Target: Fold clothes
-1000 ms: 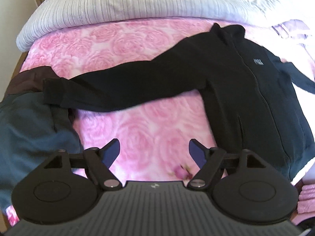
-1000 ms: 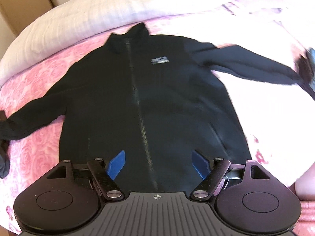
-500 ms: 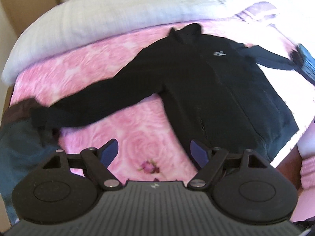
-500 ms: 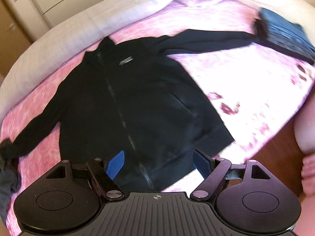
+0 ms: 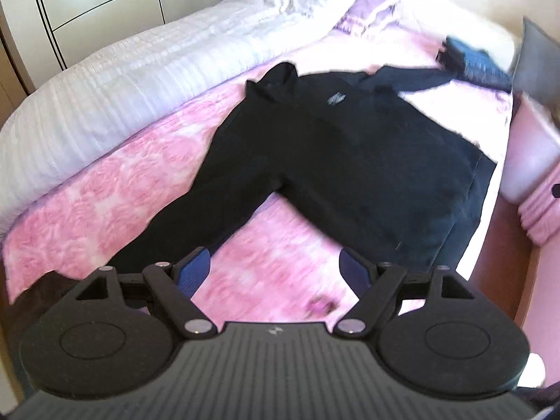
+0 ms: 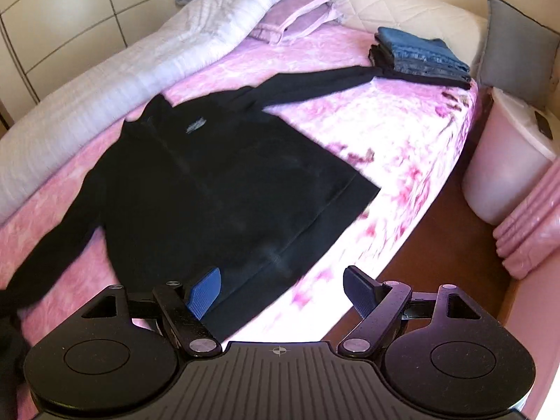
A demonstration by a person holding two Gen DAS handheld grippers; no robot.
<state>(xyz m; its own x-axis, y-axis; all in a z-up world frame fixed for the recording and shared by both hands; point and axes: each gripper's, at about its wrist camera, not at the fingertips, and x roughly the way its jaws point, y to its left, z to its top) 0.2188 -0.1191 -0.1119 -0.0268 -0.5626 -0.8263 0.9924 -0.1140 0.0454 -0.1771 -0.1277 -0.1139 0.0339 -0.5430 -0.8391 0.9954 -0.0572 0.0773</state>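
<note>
Black jacket (image 6: pixel 217 182) lies flat, front up, on the bed (image 6: pixel 402 133), zip closed as far as I can tell, both sleeves spread wide. Hem faces the bed edge nearest the cameras. Far sleeve end touches the stack of folded jeans (image 6: pixel 420 56); near sleeve runs toward the bottom left of the left wrist view.

Left hand-held gripper (image 5: pixel 276 266): jaws wide apart, holding nothing, hanging above the pink cover between near sleeve and hem. Right hand-held gripper (image 6: pixel 281 283): also wide apart and empty, left pad over the hem corner, not touching as far as I can tell.

Handling guess: soft, limp, mid-weight knit or fleece. It will sag and drag, not slide cleanly on the textured cover. No fragile parts; the zip adds a stiff line down the middle, a poor fold axis.

Grab points: cuff of each sleeve first to fold inward, then hem corners, pinching both layers. A shallow pinch may catch the top layer only.
</note>
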